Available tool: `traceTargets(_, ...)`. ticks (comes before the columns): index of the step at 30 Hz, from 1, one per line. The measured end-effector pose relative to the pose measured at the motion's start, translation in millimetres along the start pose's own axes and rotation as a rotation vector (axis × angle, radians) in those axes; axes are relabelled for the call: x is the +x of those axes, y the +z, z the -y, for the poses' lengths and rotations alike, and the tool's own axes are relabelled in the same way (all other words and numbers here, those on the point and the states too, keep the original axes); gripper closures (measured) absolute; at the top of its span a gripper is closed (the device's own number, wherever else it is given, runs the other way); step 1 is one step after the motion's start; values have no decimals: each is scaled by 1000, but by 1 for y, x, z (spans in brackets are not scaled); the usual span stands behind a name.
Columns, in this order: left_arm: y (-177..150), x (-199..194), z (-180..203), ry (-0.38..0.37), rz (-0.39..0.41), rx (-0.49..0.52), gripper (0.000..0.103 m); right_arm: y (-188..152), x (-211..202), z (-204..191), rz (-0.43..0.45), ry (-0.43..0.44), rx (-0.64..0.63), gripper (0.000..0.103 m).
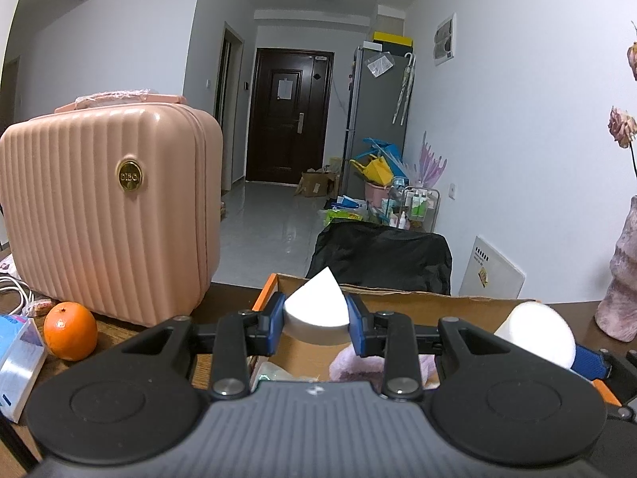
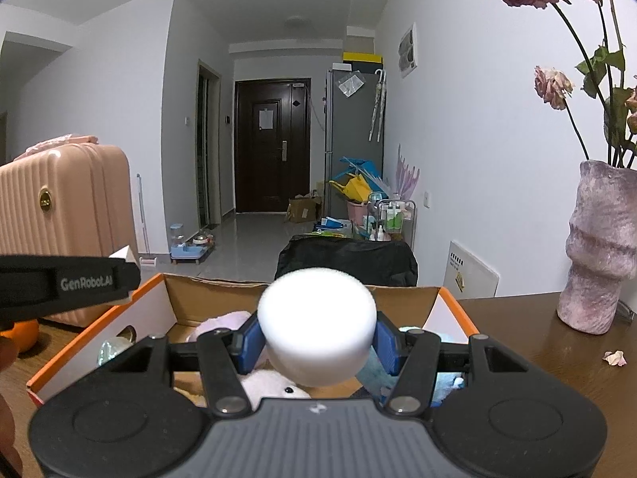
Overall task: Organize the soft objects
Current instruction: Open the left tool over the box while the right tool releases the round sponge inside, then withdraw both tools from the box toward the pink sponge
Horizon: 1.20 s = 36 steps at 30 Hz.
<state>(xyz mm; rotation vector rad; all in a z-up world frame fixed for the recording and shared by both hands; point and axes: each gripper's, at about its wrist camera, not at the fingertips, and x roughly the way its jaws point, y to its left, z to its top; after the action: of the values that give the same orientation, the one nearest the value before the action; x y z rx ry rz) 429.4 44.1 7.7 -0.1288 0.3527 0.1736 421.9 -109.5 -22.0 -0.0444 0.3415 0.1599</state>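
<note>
My left gripper [image 1: 316,320] is shut on a white wedge-shaped sponge [image 1: 314,310] and holds it above the near left part of an orange-edged cardboard box [image 1: 418,302]. My right gripper [image 2: 316,342] is shut on a round white sponge [image 2: 316,326] over the same box [image 2: 99,338]. The round sponge also shows at the right of the left wrist view [image 1: 537,332]. Plush toys lie inside the box: a pink one [image 1: 358,364], a white one [image 2: 274,388] and a light blue one [image 2: 446,382]. The left gripper's side [image 2: 63,283] shows at the left of the right wrist view.
A pink ribbed suitcase [image 1: 107,215] stands on the brown table left of the box, with an orange [image 1: 69,330] and a tissue pack [image 1: 16,362] beside it. A mauve vase [image 2: 597,247] with dried roses stands to the right. A black chair back [image 1: 382,257] is behind the box.
</note>
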Motion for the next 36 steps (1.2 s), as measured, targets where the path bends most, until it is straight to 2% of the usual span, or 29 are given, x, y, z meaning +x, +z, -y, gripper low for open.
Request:
traceTargets(3,0,1,1,1,-1,3,69,0,0,1,-3,0,6,46)
traceTargets(7,-1,1,1,-2,-2,-3,61,1,2,2,-16,-9,12,42)
traceTargets(9,-1,2,-1,1,-3,-10,52,0,1,2,-13,-14,16,29)
traceTargets(12,0,3,-3,4,-3,-21,39,0,-2,2,5,-30,19,17)
traceTargets(14,-1,4,-4,19,-1,-26,23,0,-4,4,13,-37,30,10)
traceTargets(15,-1,4,-6,27,0,-29,20,1,-5,5,15,-40,38,6)
traceTargets(17,0,4,-8,52,9,-34,8,1,-5,7,20,-49,52,1)
traceTargets(19,0,3,-9,67,14,-39,0,1,-5,9,22,-51,63,0)
traceTargets(23,0,2,-11,98,25,-47,0,1,-3,11,12,-48,77,0)
traceTargets(36,1,2,-14,98,21,-54,0,-2,-9,16,20,-33,96,0)
